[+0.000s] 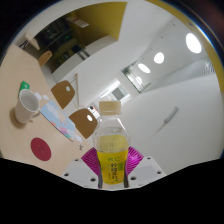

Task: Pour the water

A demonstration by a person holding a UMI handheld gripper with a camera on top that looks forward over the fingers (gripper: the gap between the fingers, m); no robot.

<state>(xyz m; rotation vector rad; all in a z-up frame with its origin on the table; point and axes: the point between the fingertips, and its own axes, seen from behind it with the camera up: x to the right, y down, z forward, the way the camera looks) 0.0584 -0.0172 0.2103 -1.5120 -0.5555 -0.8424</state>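
Gripper (113, 168): closed on the bottle, one pink pad pressing each side of its lower body.
Bottle (111, 143): upright between the fingers, cap on, yellow liquid inside; apparently lifted, held level so nothing spilled.
Cup (27, 104): on the worktop (60, 150), well apart, likely the pouring target.

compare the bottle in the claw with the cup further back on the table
The bottle is clear with a yellow label and a pale cap, held between the pink pads of the claw; the cup looks white and stands free on the table, beyond the claw. The bottle is capped; the cup has no cap and something pale blue stands in it. Both are upright relative to the table.
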